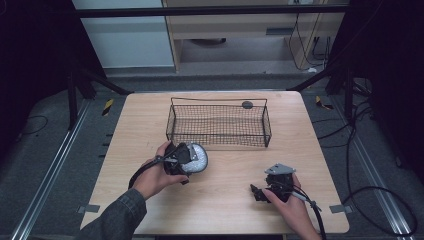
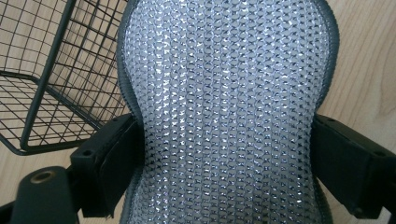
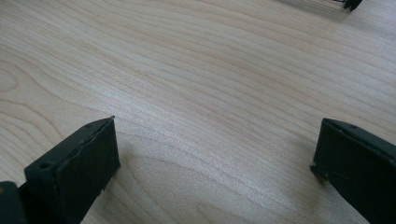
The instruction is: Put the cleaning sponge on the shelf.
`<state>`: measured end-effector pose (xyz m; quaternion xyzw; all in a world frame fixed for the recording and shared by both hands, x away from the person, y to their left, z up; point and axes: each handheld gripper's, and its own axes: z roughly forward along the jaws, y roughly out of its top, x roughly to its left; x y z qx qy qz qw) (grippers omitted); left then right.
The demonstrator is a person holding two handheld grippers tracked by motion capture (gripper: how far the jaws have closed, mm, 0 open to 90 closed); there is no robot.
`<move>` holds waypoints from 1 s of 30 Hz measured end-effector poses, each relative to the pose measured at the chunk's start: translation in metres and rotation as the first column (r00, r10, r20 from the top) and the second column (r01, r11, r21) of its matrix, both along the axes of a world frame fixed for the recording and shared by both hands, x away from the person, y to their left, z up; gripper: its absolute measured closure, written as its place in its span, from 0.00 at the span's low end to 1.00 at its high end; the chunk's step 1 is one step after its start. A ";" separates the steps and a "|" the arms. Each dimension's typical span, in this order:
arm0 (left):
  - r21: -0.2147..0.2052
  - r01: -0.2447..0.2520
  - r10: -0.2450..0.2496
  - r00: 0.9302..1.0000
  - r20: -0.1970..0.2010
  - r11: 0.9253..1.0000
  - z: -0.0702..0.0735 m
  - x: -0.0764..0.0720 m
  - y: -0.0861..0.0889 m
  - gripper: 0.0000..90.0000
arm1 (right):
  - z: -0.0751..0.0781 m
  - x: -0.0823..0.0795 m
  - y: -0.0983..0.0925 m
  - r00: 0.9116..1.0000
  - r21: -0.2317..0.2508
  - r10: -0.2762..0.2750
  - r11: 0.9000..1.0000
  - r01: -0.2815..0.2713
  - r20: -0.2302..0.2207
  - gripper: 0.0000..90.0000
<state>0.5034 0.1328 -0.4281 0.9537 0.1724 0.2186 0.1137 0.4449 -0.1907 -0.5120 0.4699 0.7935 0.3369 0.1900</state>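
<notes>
The left gripper (image 1: pixel 186 161) has its jaws clenched on the narrow waist of a silver mesh pad (image 2: pixel 229 112), just in front of the wire basket (image 1: pixel 218 125), the pad's long axis running away from the jaws toward the basket's front wall. The right gripper (image 3: pixel 215 163) rests on the desk (image 1: pixel 230 200), well right of the basket's near corner, jaws released.

I see bare light wooden tabletop (image 1: pixel 225 170) between my grippers; the black wire mesh basket (image 1: pixel 218 125) blocks the way beyond.

A pale wood table (image 1: pixel 220 200) stands on grey floor (image 1: pixel 50 165) crossed by metal rails (image 1: pixel 47 177) and black cables (image 1: pixel 370 195); behind it a white panel (image 1: pixel 125 40) and a light wood cabinet (image 1: pixel 240 30), dark at both sides
</notes>
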 end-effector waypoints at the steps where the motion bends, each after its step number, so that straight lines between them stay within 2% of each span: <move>1: -0.001 0.002 -0.002 1.000 0.002 1.000 0.001 0.001 0.000 0.13 | 0.000 0.000 0.000 1.000 0.000 0.000 1.000 0.000 0.000 0.00; 2: -0.001 0.000 0.000 1.000 0.005 1.000 0.001 0.001 0.000 0.13 | 0.000 0.000 0.000 1.000 -0.001 0.000 1.000 0.000 -0.001 0.00; 3: -0.002 0.003 -0.003 1.000 0.008 1.000 0.002 0.002 0.000 0.13 | -0.001 0.001 -0.001 1.000 -0.022 0.009 1.000 -0.009 0.019 0.00; 4: -0.001 0.004 -0.004 1.000 0.012 1.000 0.002 0.002 -0.001 0.13 | 0.000 0.000 0.000 1.000 -0.001 0.001 1.000 -0.001 0.000 0.00; 9: -0.002 0.011 -0.011 1.000 0.015 1.000 0.004 0.003 -0.001 0.13 | 0.000 0.000 0.000 1.000 -0.002 0.002 1.000 -0.002 0.000 0.00; 14: -0.007 0.013 -0.013 0.999 0.036 1.000 0.011 0.006 -0.002 0.13 | 0.000 0.000 0.000 1.000 0.003 -0.002 1.000 0.002 -0.001 0.00; 15: -0.007 0.013 -0.013 0.999 0.036 1.000 0.011 0.006 -0.002 0.13 | 0.000 0.000 -0.001 1.000 -0.009 0.007 1.000 -0.007 0.005 0.00; 19: -0.015 0.011 -0.010 0.998 0.055 1.000 0.019 0.008 -0.003 0.14 | 0.000 0.000 -0.001 1.000 -0.008 0.007 1.000 -0.007 0.005 0.00; 30: -0.023 0.009 -0.007 0.997 0.072 1.000 0.034 0.015 -0.004 0.15 | 0.000 0.000 -0.001 1.000 -0.008 0.007 1.000 -0.007 0.004 0.00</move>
